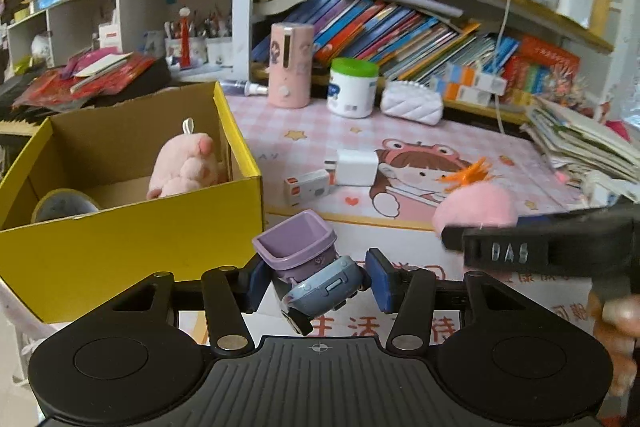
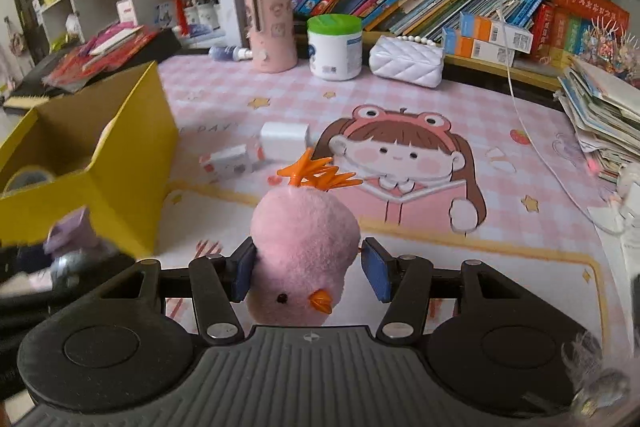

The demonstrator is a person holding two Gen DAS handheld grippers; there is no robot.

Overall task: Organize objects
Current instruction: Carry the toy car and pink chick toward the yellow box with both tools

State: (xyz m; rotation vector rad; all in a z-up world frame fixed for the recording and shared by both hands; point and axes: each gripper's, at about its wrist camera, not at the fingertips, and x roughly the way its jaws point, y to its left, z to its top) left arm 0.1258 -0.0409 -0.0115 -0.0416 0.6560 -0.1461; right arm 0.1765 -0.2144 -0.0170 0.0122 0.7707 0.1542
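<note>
A pink cartoon mat covers the table (image 2: 460, 99). At its left edge stands an open yellow box (image 1: 132, 227) holding a pink plush pig (image 1: 184, 167) and a roll of tape (image 1: 60, 205). The right hand-held gripper (image 2: 308, 269) is clamped on a pink plush chick (image 2: 304, 243), lifted above the mat. The left hand-held gripper (image 1: 314, 277) is clamped on a small purple-and-blue toy cart (image 1: 308, 259), just beside the box's front corner. A white charger (image 2: 285, 141) and a small white block (image 2: 230, 163) lie mid-table.
</note>
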